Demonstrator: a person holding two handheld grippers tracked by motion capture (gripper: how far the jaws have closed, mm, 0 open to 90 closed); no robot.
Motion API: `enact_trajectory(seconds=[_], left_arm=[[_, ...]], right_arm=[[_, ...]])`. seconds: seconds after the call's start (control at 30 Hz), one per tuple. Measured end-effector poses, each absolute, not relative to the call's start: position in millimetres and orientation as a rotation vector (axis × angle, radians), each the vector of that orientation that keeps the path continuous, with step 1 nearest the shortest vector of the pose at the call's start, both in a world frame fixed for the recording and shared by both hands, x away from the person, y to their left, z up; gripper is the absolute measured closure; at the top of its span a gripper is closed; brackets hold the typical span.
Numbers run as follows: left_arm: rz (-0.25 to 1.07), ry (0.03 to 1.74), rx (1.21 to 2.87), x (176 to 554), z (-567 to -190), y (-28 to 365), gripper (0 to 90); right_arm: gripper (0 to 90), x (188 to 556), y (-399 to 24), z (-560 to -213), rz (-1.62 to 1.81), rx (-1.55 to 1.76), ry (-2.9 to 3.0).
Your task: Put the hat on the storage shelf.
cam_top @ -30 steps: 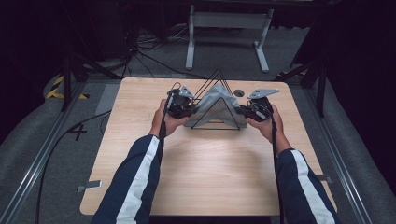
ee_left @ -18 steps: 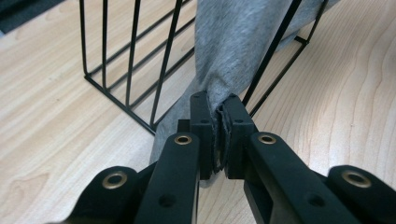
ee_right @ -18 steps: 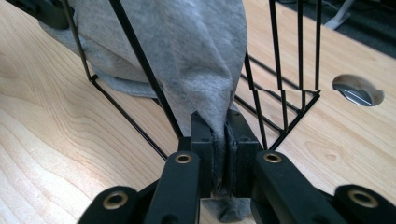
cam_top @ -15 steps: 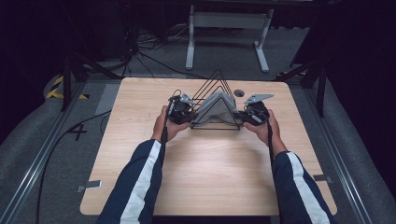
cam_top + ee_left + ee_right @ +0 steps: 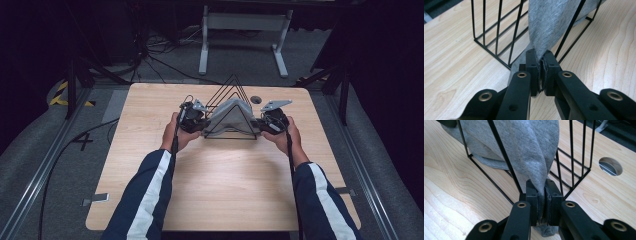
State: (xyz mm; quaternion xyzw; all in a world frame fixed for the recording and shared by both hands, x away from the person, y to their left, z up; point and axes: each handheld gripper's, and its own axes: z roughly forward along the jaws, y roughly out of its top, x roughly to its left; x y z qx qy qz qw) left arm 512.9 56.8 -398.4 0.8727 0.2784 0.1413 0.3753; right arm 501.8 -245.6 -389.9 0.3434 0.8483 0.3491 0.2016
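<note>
Grey cloth (image 5: 554, 22) pinched by left gripper (image 5: 541, 72), right gripper (image 5: 541, 202) (over wire rack (image 5: 231, 100))

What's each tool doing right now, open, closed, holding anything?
Left tool: closed on the grey cloth draped over the wire rack.
Right tool: closed on the same cloth.

Light wooden desk (image 5: 220, 195) with rounded corners and a round cable hole (image 5: 256, 99) near its far edge, standing on grey carpet (image 5: 30, 165). Behind it: a white metal stand (image 5: 242, 22), loose black cables (image 5: 150, 50), yellow-black hazard tape (image 5: 61, 92). The surroundings are dark.
</note>
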Motion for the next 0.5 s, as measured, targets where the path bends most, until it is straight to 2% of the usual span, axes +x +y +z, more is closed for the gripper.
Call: enact_trajectory(seconds=[0.23,0.5], left_arm=[[0.398,0.715,2.237,510,-393,60,81.4],[0.426,0.705,2.237,505,-384,71,81.0]], right_arm=[[80.6,498,-247,-384,0.941,0.95,2.354],[76.9,493,-255,-375,0.943,0.97,2.328]])
